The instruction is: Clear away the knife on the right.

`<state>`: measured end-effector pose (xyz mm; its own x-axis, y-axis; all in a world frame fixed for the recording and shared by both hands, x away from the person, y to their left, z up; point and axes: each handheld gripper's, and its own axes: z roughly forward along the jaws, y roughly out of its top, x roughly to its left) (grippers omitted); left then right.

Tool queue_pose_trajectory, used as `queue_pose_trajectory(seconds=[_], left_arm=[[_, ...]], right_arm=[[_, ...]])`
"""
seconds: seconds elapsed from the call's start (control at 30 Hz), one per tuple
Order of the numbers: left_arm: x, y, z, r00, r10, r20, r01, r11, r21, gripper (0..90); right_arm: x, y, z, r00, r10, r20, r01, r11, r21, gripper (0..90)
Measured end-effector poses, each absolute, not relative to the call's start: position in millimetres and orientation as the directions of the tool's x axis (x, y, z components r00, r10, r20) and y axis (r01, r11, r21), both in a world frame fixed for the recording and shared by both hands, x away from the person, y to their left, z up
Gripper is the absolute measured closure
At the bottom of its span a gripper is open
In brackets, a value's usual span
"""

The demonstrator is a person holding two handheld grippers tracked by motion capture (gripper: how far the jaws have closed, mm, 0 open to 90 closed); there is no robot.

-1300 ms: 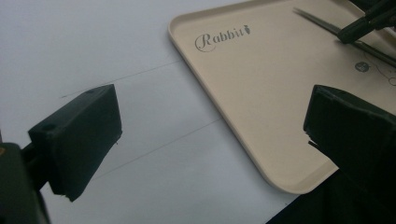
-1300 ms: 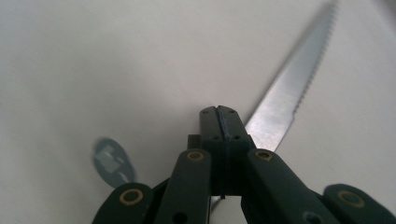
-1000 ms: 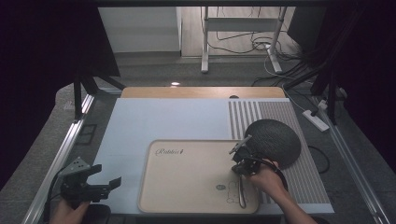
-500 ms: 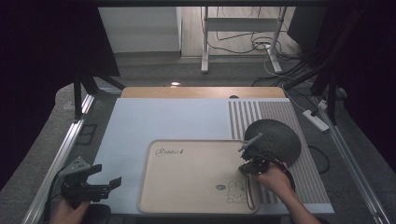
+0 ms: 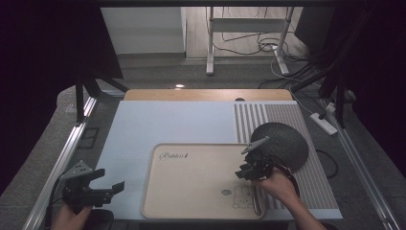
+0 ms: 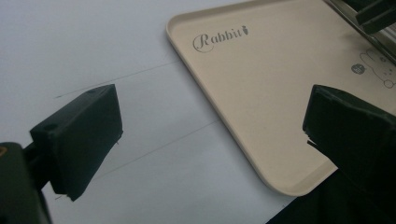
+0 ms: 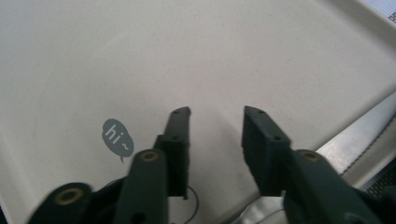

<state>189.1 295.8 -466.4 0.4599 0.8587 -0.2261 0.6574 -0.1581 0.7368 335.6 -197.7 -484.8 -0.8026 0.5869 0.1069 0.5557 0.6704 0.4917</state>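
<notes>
With the right gripper [image 5: 250, 171] having just parted its jaws over the beige tray's [image 5: 201, 211] right edge, nothing between them, and the left gripper [image 5: 103, 187] wide open at the worktop's near-left corner, a low sweep could shove the tray.

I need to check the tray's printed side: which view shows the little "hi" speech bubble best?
The right gripper view: the "hi" bubble is close and readable on the tray. The high view gives it as a small dark dot; the left gripper view as a blurred spot.
</notes>
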Motion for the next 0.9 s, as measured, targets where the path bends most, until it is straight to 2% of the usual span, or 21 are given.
queue_pose_trajectory(seconds=[0.3, 0.47, 0.67, 0.8, 0.9], left_arm=[[189, 296, -467, 0.462, 0.857, -0.229, 0.657, -0.157, 0.737, 4.7], [189, 296, -466, 0.461, 0.858, -0.228, 0.658, -0.158, 0.737, 4.8], [189, 296, -466, 0.460, 0.857, -0.231, 0.659, -0.156, 0.735, 4.9], [189, 296, -466, 0.461, 0.858, -0.229, 0.658, -0.157, 0.736, 4.9], [189, 297, -466, 0.460, 0.857, -0.230, 0.658, -0.156, 0.737, 4.9]], right_arm=[[332, -202, -476, -0.790, 0.609, 0.073, 0.551, 0.652, 0.520, 42.3], [330, -206, -471, -0.773, 0.630, 0.078, 0.560, 0.620, 0.549, 34.9], [326, -206, -464, -0.752, 0.658, 0.038, 0.551, 0.595, 0.585, 16.6], [323, -207, -462, -0.763, 0.645, 0.042, 0.546, 0.608, 0.577, 15.5], [320, -210, -462, -0.765, 0.643, 0.031, 0.546, 0.622, 0.562, 9.8]])
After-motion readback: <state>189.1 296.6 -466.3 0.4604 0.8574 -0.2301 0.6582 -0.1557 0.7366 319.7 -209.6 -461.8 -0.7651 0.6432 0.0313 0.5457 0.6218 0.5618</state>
